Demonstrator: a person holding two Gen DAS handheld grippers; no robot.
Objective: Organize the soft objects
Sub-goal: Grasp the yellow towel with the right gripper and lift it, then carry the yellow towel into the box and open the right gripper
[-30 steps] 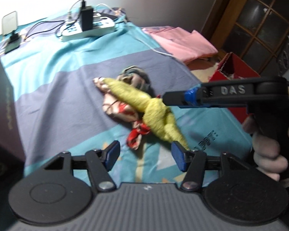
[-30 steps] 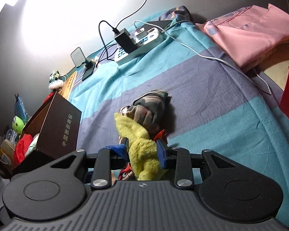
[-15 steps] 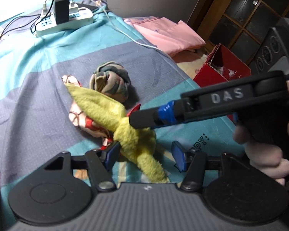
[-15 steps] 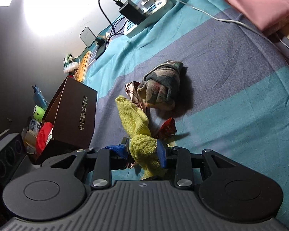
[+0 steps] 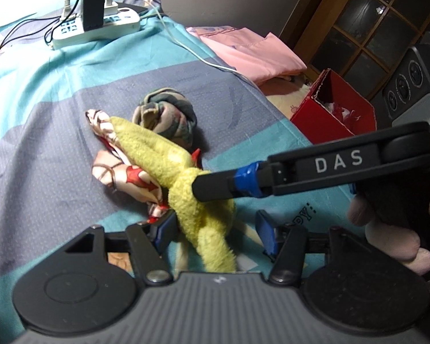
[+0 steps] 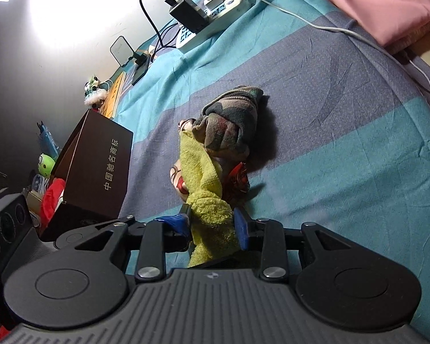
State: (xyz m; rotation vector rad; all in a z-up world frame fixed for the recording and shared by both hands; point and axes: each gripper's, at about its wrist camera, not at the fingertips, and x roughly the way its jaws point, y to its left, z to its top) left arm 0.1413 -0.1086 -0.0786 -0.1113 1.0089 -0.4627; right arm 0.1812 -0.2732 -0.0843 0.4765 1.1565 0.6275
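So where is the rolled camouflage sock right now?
The rolled camouflage sock lies mid-bed on the grey stripe of the sheet, just beyond the yellow towel, touching its far end in the right wrist view.

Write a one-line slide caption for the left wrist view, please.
Right gripper, jaws opening around a yellow fuzzy cloth on the striped bedsheet, with the open left gripper straddling the cloth's tail.

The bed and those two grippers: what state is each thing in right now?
yellow towel: bunched, between the right gripper's pads.
right gripper: pads on the towel, opening.
left gripper: open, towel end between its pads.
rolled dark cloth: balled up, lying on the bed.
red box: open-topped.
power strip: charger plugged in.
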